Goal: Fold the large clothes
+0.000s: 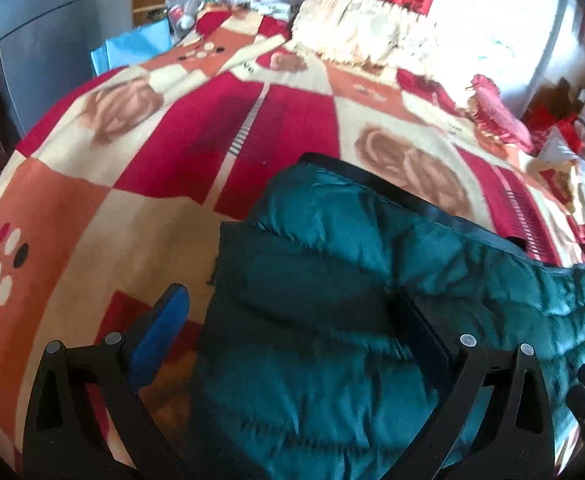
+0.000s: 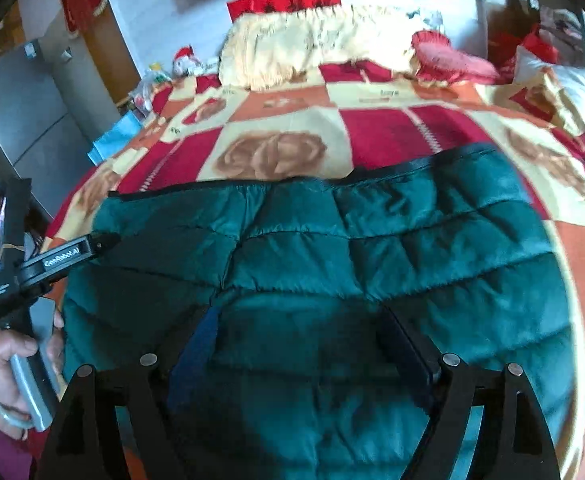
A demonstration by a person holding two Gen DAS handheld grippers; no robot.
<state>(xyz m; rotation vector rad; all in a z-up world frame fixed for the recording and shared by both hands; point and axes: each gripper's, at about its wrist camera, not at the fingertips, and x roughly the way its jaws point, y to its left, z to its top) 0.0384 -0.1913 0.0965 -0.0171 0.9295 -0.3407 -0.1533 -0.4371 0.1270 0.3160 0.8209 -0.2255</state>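
1. Teal puffer jacket (image 2: 312, 272) lies flat on the bed, on a red-orange-cream checked blanket (image 1: 140, 184) — near edge, black trim on its far side.
2. Left tool (image 1: 292, 320) is spread wide: blue pad (image 1: 160, 332) over bare blanket, the other finger over the jacket's left part. Nothing pinched.
3. Right tool (image 2: 304, 344) also released, both fingers low over the jacket's middle.
4. Only the right view shows a hand (image 2: 16, 364) gripping the left tool's handle.
5. Fluffy cream pillow (image 1: 356, 32) and red cushion (image 2: 448, 56) sit at the bed's far end.
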